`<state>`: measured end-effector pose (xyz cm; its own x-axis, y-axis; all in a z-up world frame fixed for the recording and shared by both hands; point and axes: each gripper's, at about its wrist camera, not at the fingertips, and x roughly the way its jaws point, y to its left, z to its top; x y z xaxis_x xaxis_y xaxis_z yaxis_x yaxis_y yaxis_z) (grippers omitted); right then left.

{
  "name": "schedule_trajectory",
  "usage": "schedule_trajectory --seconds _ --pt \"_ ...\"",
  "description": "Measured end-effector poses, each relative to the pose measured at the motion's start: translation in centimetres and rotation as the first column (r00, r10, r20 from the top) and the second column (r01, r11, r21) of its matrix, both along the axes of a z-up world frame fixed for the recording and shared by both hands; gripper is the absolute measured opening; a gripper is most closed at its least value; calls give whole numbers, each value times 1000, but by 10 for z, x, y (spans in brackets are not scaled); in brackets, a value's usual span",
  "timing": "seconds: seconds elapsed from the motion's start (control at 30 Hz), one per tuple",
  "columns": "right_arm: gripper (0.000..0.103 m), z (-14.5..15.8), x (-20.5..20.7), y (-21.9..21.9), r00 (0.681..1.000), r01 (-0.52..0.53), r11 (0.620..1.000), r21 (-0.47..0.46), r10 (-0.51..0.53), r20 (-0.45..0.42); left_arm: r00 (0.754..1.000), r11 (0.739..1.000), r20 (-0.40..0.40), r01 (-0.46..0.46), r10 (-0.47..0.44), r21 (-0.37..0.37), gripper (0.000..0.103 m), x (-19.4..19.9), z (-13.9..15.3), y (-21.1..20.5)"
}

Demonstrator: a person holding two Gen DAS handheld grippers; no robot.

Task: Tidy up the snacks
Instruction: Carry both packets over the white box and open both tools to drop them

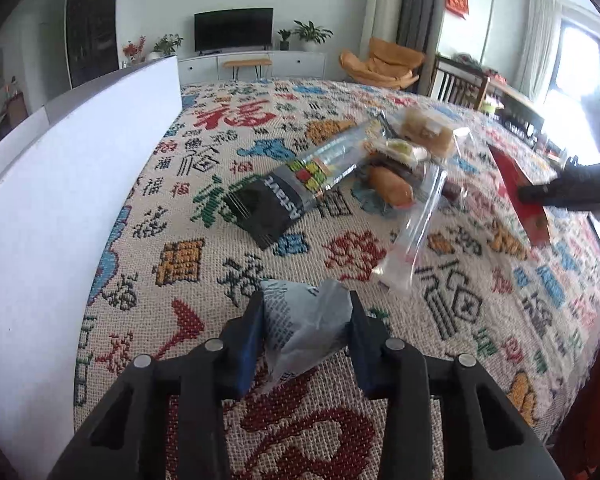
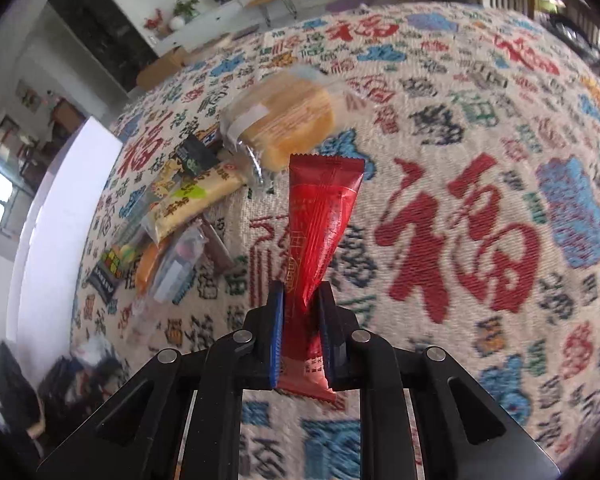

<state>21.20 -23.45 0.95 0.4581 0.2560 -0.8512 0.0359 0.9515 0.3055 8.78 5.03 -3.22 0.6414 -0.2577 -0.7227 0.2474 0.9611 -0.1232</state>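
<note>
Grey crinkly plastic snack wrapper with printed text is pinched between the blue-padded fingers of the left gripper, the fingers closed partway against both its sides, just over the bench with its woven cloth covered in colourful characters. Over on the other side, the right gripper has its fingers clamped tight on a long red foil snack packet, which sticks up past the fingertips with its crimped top end in the air.

A bit further out on the cloth sits the rest of the snack pile: a long black and clear packet with colourful cube print lying diagonally, a clear cellophane wrapper beside it, and an orange-brown bun in clear plastic tucked between them. Behind those there's a round yellow layered cake in a clear bag. A white upright panel runs along the left edge of the bench. Way back, a dark flat TV on a white cabinet.
</note>
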Motion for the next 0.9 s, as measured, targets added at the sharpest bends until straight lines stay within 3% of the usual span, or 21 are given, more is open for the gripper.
schedule_trajectory --seconds 0.17,0.3,0.47,0.57,0.63,0.7,0.77,0.83,0.87,0.9 --pt "16 15 -23 -16 999 -45 998 36 45 13 998 993 45 -34 39 -117 36 -11 22 19" --pt "16 33 -33 -14 997 -79 992 94 77 24 998 975 16 -62 67 -215 36 -16 39 34" --pt "16 74 -27 27 985 -170 961 218 160 64 987 927 68 -114 147 -358 36 -34 110 83" --pt "16 109 -16 85 958 -282 914 290 256 126 959 920 114 -210 260 -330 36 -42 152 131" --pt "16 135 -7 139 924 -379 861 338 337 178 936 915 131 -281 328 -289 36 -42 168 164" --pt "16 157 0 192 888 -459 802 381 400 228 897 896 136 -387 420 -217 37 -38 178 201" --pt "19 173 5 246 848 -529 755 388 456 269 860 863 86 -493 502 -106 42 -25 174 234" --pt "42 182 9 292 819 -571 749 336 495 290 817 818 42 -576 576 -9 82 -17 162 256" --pt "75 184 10 305 808 -586 744 321 505 305 798 799 35 -602 601 6 87 -17 158 263" --pt "77 185 9 311 802 -591 745 310 502 323 785 786 32 -619 618 -1 87 -20 152 268"
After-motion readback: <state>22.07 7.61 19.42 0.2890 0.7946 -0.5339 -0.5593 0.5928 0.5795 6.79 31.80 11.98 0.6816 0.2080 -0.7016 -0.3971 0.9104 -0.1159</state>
